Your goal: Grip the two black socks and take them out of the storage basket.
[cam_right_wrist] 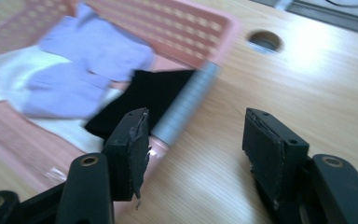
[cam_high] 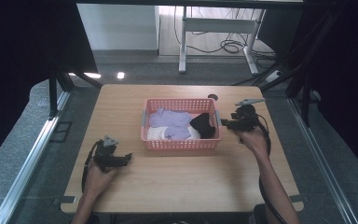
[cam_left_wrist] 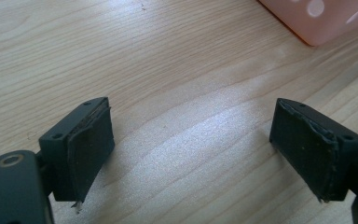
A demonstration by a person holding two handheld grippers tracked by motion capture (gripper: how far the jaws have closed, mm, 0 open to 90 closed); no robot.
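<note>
A pink basket (cam_high: 182,145) stands at the middle of the wooden table. It holds lavender cloths (cam_high: 170,119), a white cloth (cam_high: 154,134) and a black cloth (cam_high: 204,125). My right gripper (cam_high: 224,123) hovers just right of the basket, pointing at it. In the right gripper view, my right gripper (cam_right_wrist: 196,149) is open and empty, over the basket's grey handle (cam_right_wrist: 186,105) and beside the black cloth (cam_right_wrist: 154,95). My left gripper (cam_high: 127,157) rests left of the basket's front. My left gripper (cam_left_wrist: 191,149) is open above bare wood, with a basket corner (cam_left_wrist: 317,18) ahead.
A round cable hole (cam_high: 213,97) lies in the tabletop behind the basket's right end. Bare wood spreads in front of the basket and on both sides. Beyond the table's far edge stand white desk legs (cam_high: 182,42) and floor cables.
</note>
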